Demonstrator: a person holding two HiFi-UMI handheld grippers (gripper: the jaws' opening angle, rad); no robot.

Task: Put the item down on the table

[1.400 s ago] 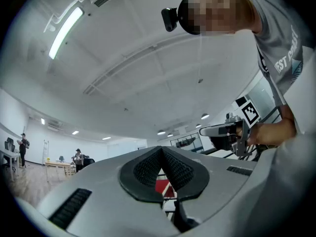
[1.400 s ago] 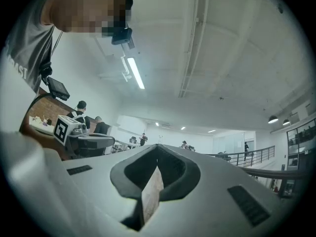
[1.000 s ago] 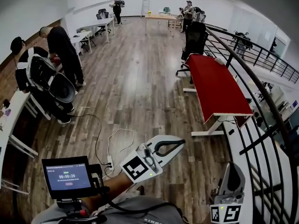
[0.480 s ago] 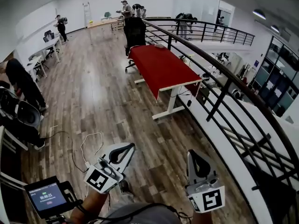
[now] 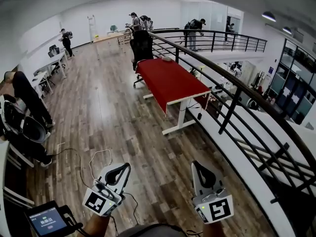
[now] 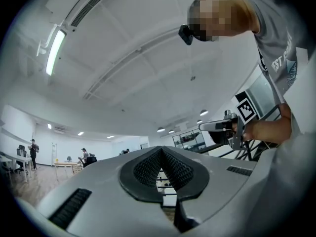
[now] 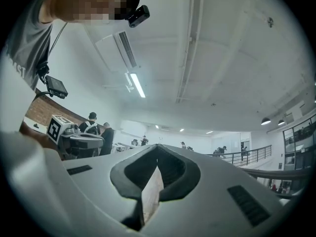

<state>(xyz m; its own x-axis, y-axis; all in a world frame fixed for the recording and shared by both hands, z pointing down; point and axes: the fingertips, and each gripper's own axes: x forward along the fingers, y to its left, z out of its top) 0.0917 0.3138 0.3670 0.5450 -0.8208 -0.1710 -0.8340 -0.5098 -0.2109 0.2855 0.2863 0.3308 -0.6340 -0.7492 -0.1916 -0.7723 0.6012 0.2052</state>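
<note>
Left gripper (image 5: 122, 167) and right gripper (image 5: 197, 165) sit low at the near edge, both with jaws pinched tight, tips meeting and nothing between them. Far ahead and slightly right, the red table (image 5: 170, 80) stands along the railing (image 5: 240, 90), well apart from both. Wood floor (image 5: 113, 117) lies between.
</note>
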